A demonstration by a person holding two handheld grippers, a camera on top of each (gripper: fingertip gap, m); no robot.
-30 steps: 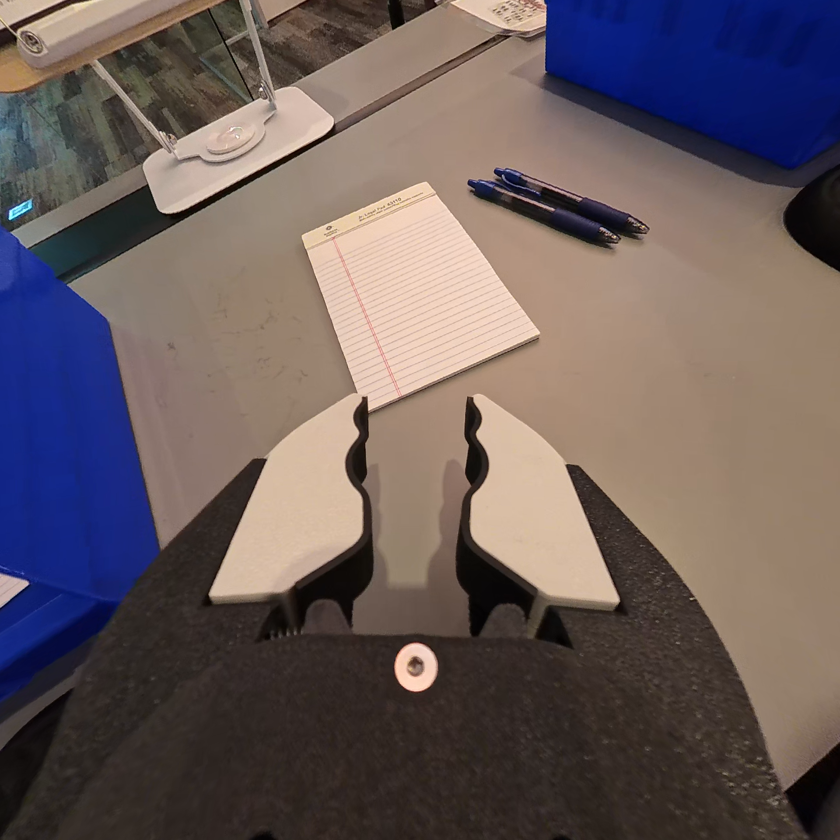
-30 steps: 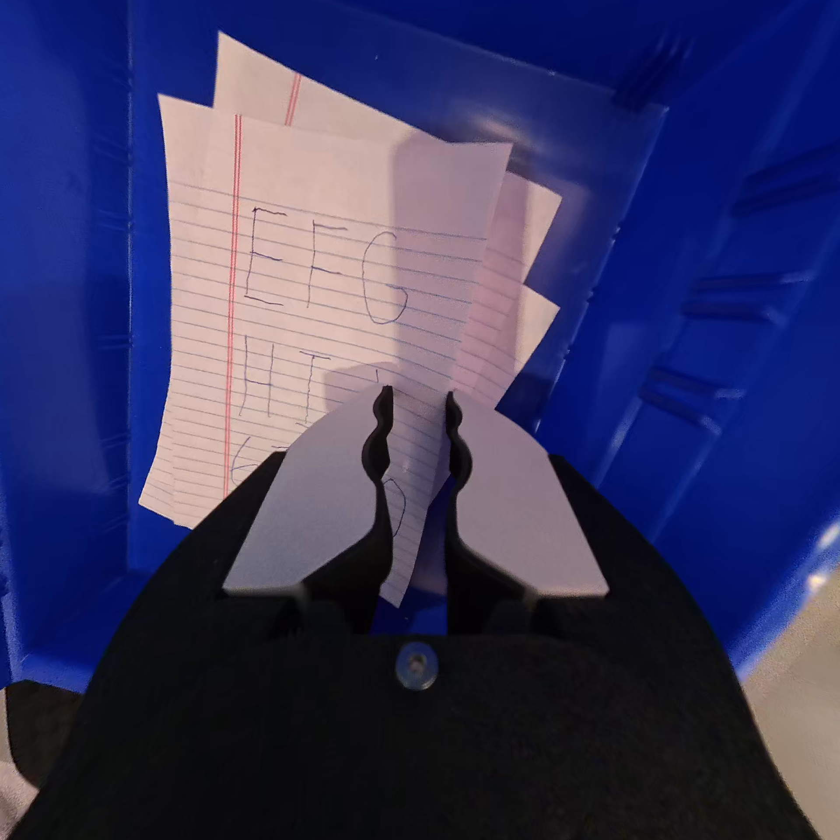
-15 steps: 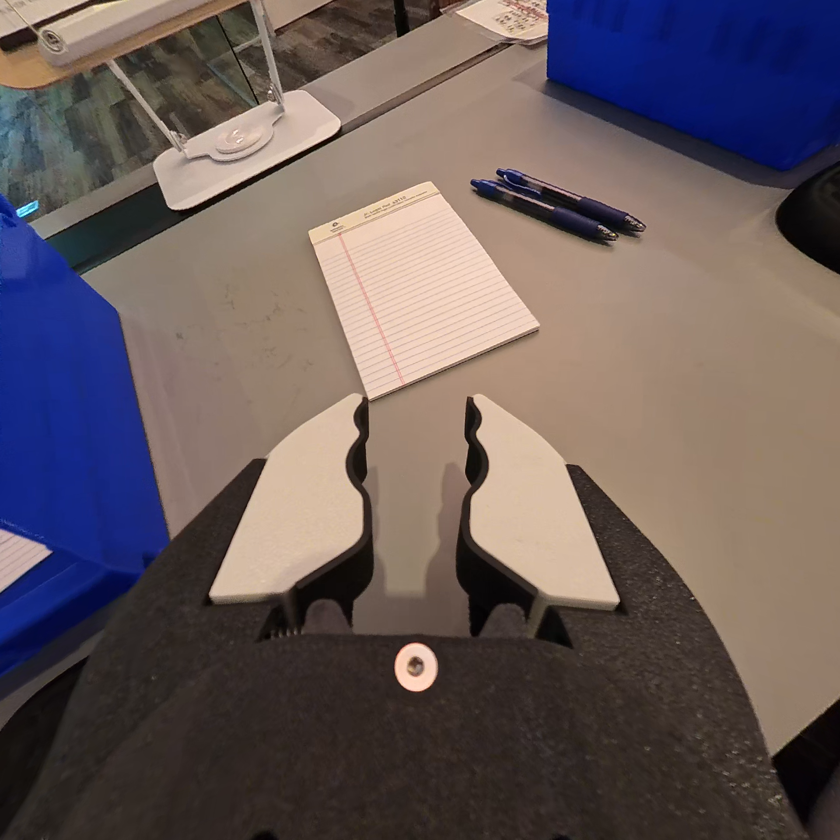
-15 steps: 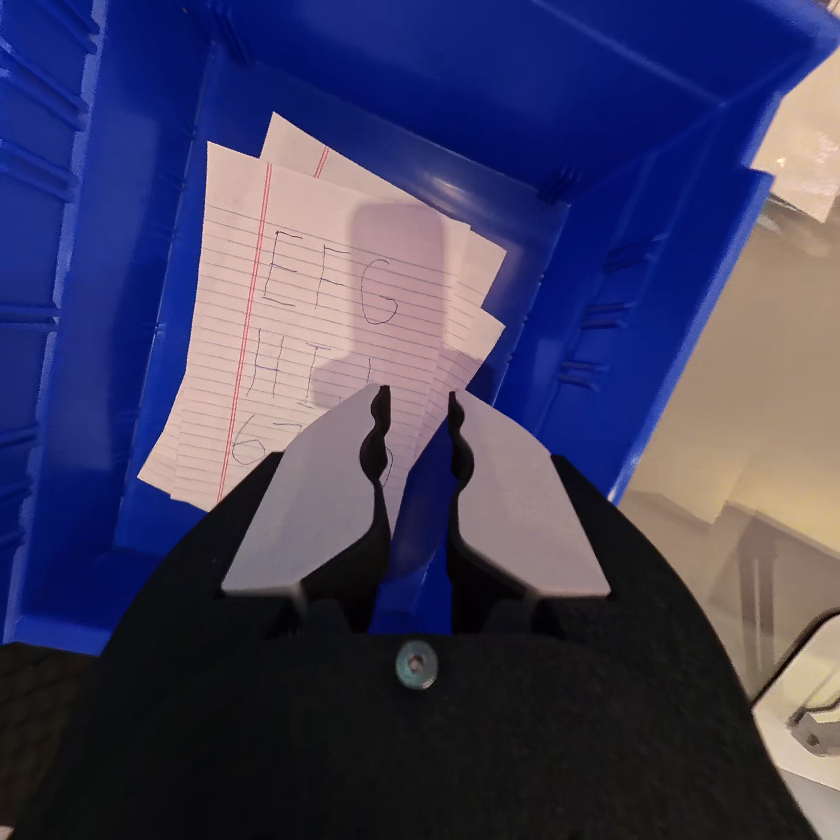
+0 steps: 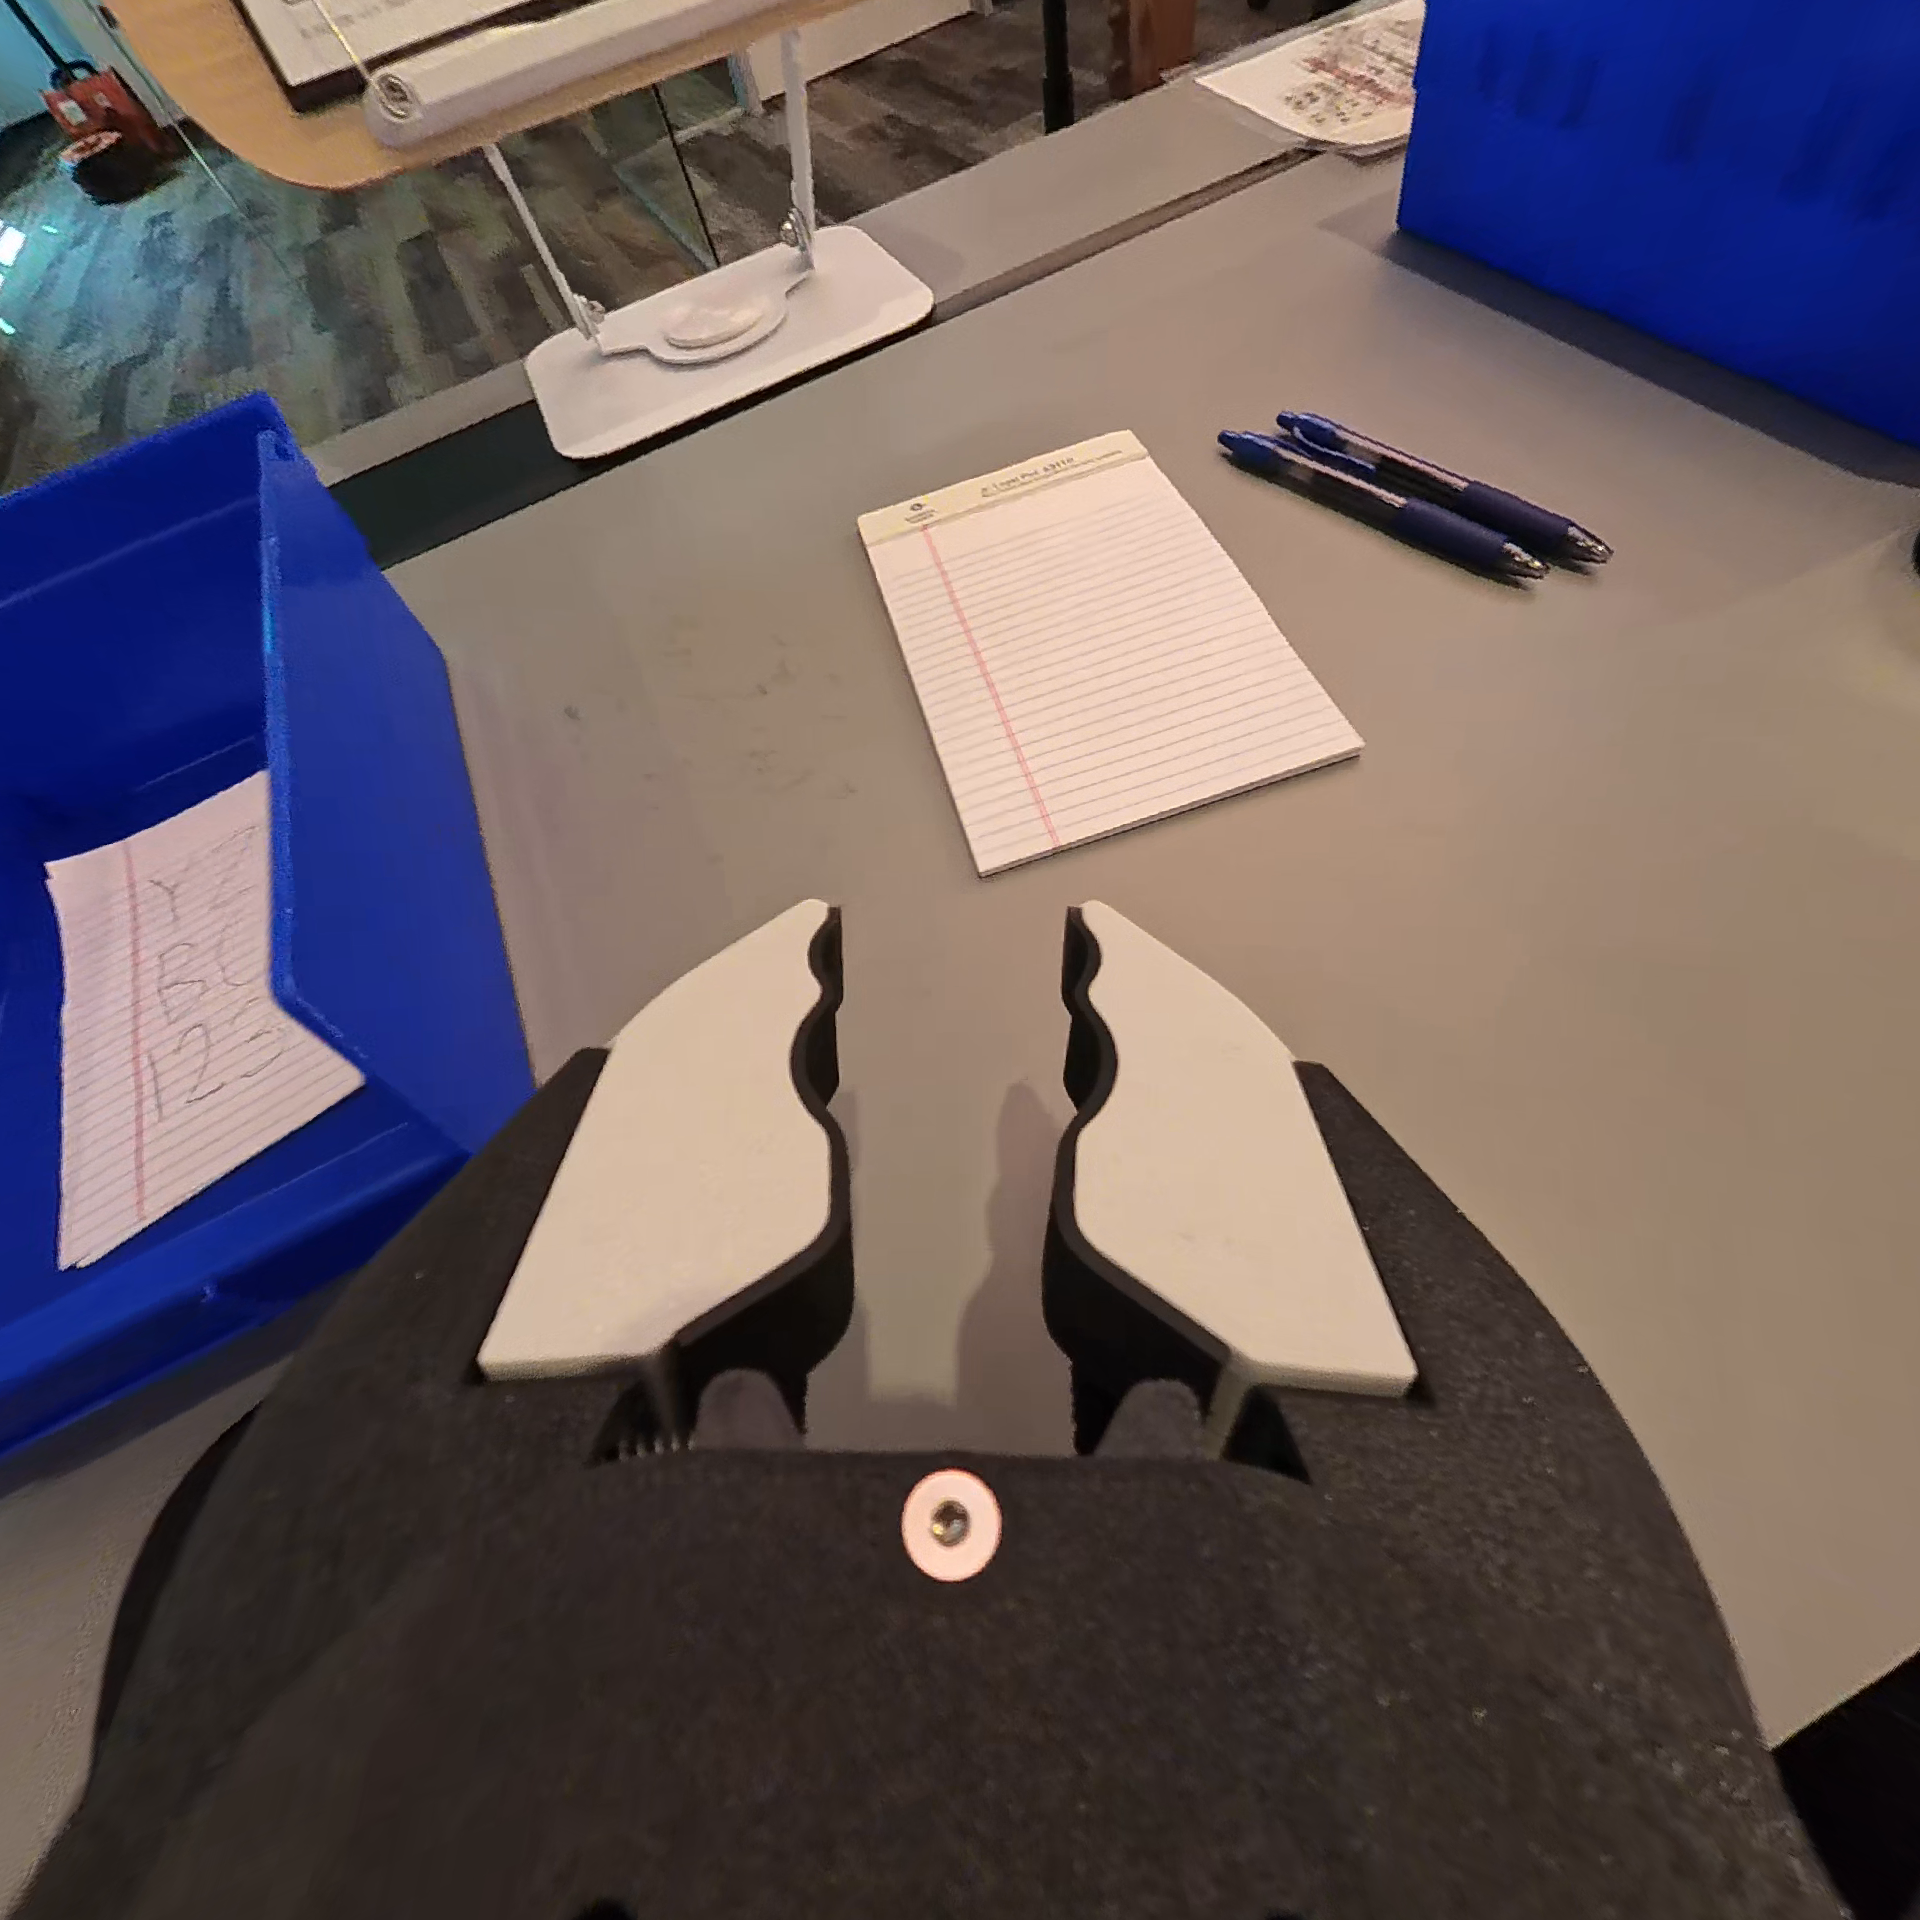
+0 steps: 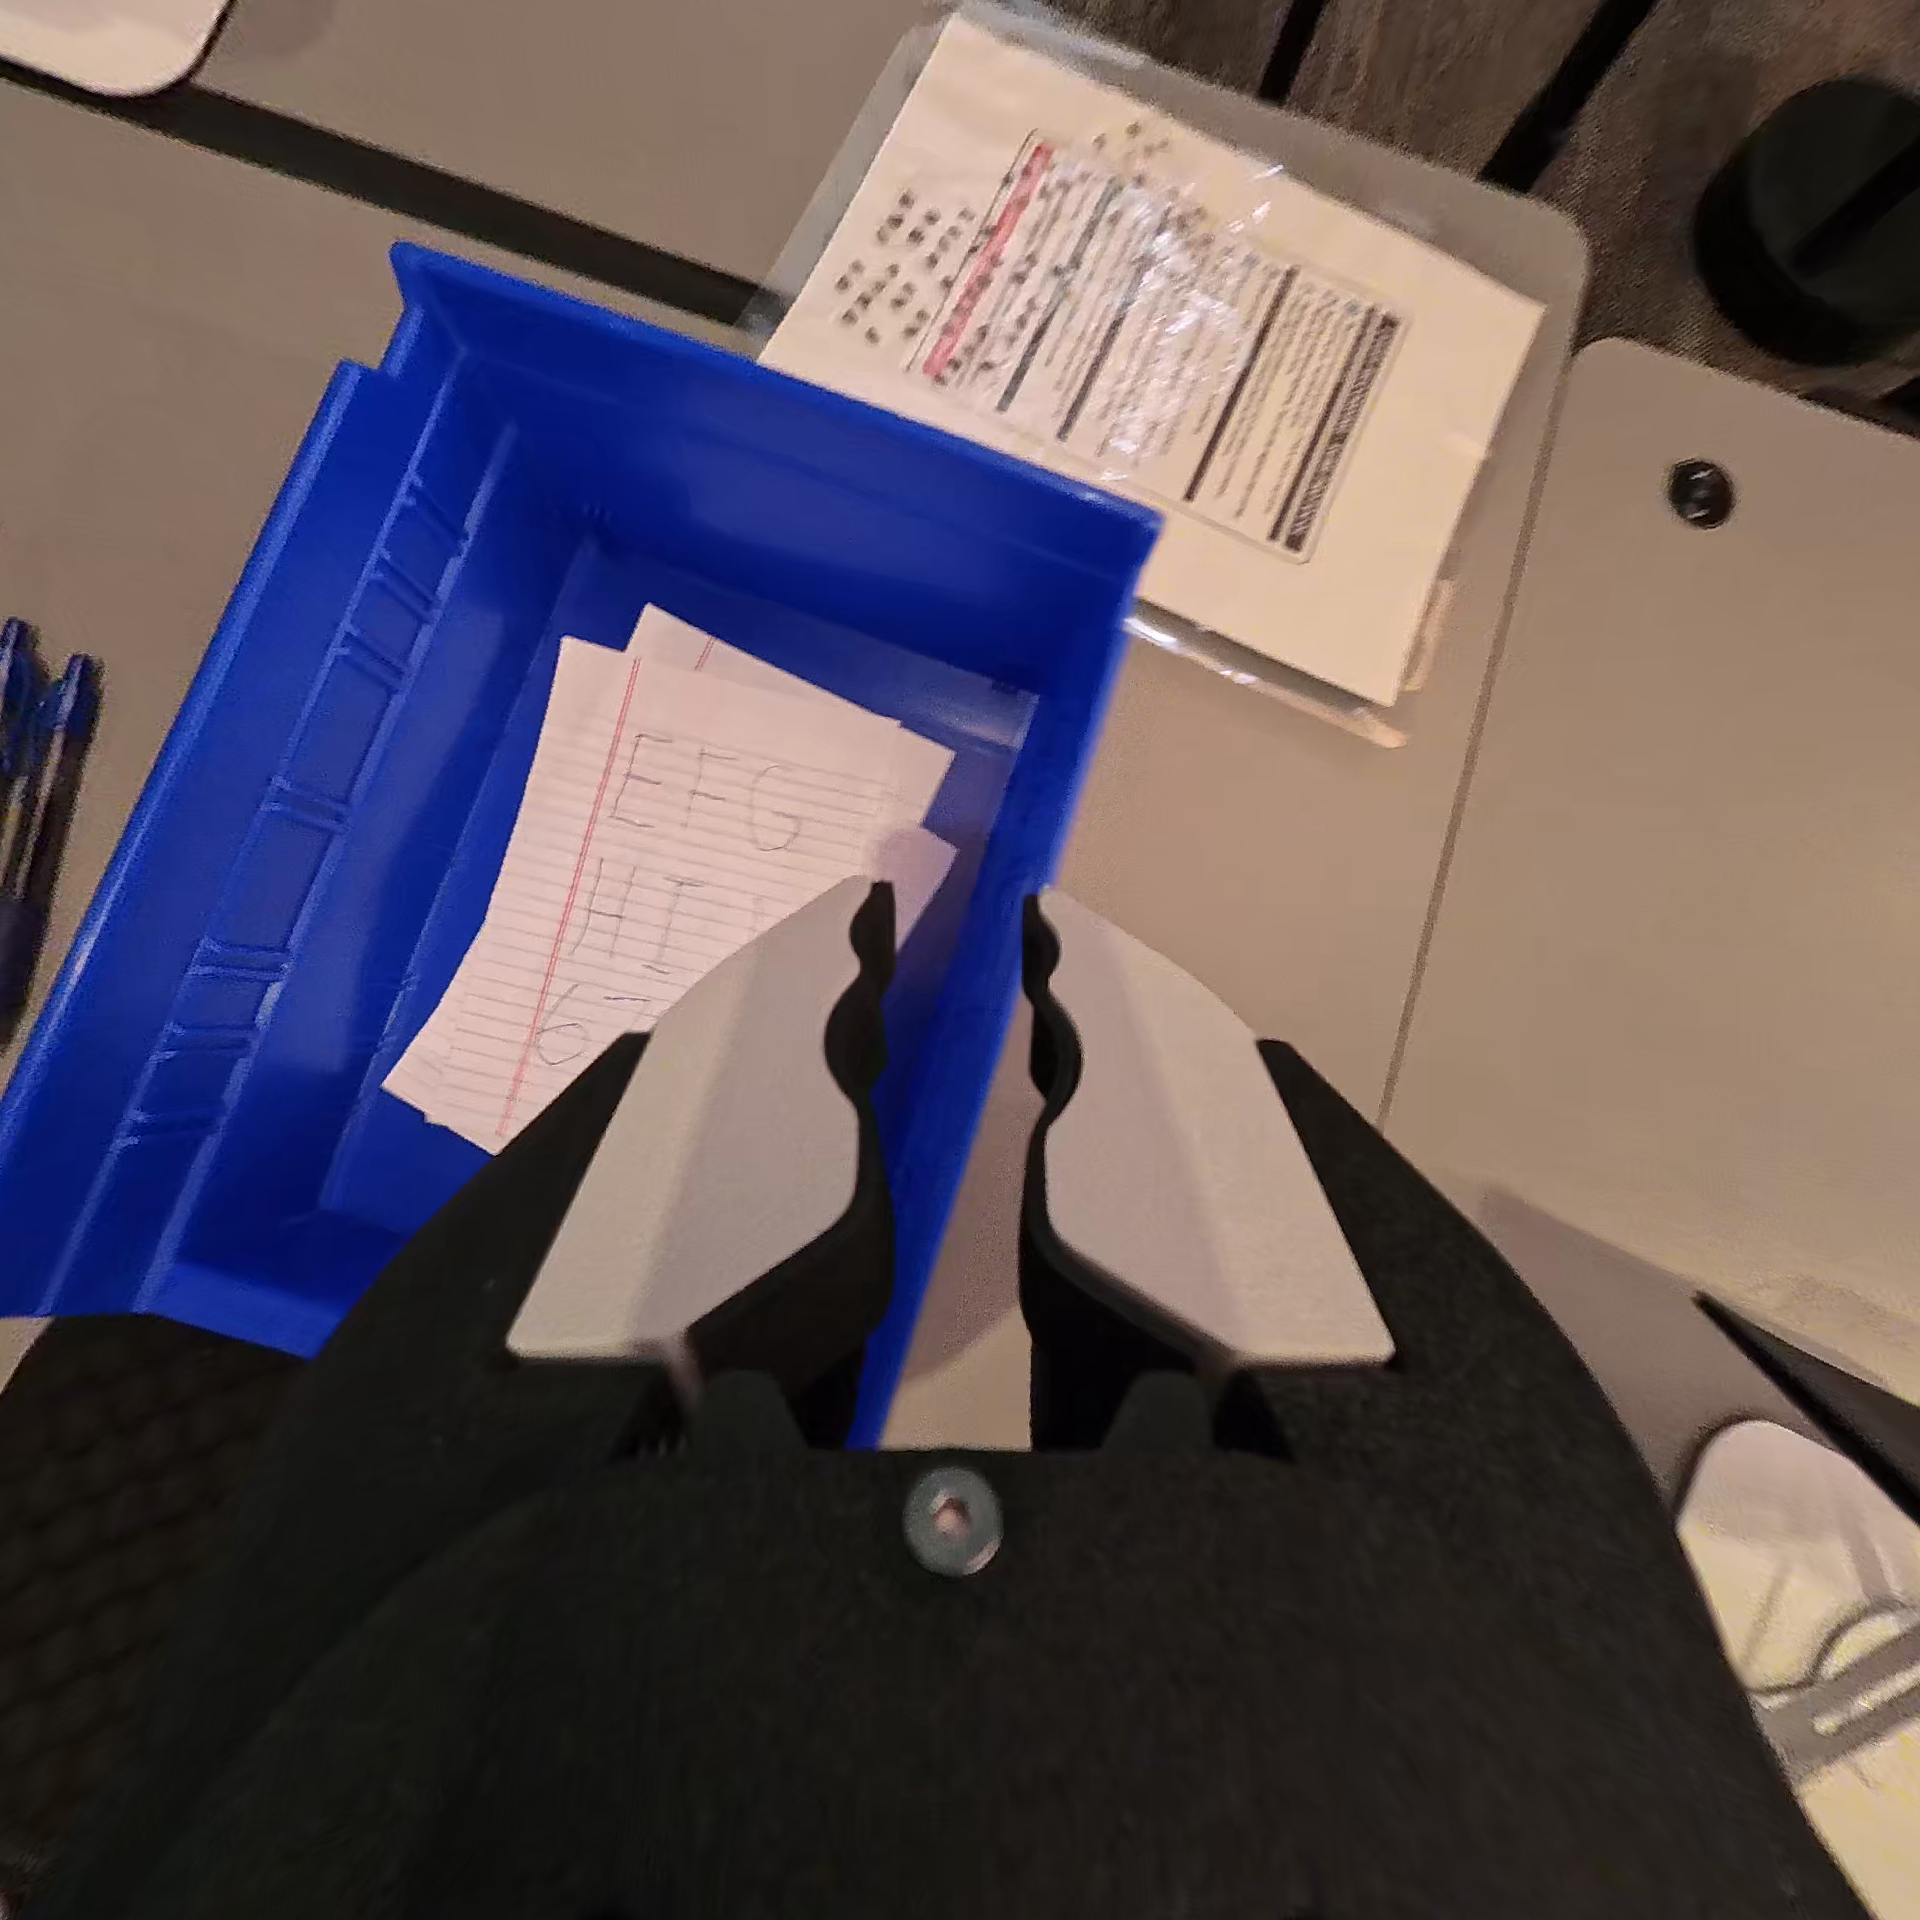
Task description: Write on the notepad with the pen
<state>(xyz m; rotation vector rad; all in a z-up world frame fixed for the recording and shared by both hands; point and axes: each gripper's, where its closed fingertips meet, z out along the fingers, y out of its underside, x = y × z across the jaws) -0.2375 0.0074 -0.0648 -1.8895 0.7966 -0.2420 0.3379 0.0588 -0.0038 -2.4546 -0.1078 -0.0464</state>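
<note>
Blue pens (image 5: 1413, 499) sit untouched right of the blank notepad (image 5: 1107, 649), so with the left gripper (image 5: 951, 914) and right gripper (image 6: 956, 899) both gaping empty, we'd pinch one pen mid-barrel.

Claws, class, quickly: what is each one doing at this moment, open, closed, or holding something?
Left claw: open, empty, above the table short of the notepad.
Right claw: open, empty, over the blue bin of sheets.

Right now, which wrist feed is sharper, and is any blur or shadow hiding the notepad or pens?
Left wrist view: sharp at centre, notepad and pens evenly lit with no glare; straight edges bow toward the frame rim. Right wrist view: motion-smeared throughout, dimmer, blue bin soft, pens only a blurred sliver at the left edge, notepad out of frame.
</note>
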